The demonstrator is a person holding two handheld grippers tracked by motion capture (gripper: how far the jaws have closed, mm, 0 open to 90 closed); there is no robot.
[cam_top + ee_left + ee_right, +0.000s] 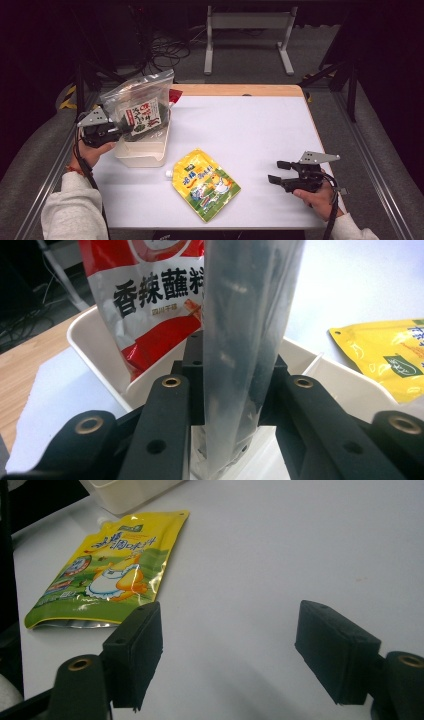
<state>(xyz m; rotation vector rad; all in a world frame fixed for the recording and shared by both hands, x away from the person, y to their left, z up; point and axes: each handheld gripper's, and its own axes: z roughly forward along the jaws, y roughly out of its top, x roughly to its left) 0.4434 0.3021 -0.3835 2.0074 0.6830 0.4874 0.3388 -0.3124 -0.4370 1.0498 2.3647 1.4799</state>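
Note:
My left gripper (121,131) is shut on the edge of a clear zip bag of dark seaweed (139,111), holding it upright over the white plastic bin (141,157) at the table's left. In the left gripper view the clear bag (247,330) stands pinched between the black jaws, with a red and white snack packet (150,295) standing in the bin (95,347) behind it. A yellow spouted pouch (205,184) lies flat on the white table. My right gripper (277,171) rests open near the right front edge, nothing between its pads (137,652); the pouch (107,572) lies ahead of it.
The white table top (250,130) has a wooden strip (235,90) along its far edge. Metal rails run along both sides. A grey stand (247,35) and cables lie on the floor beyond the table.

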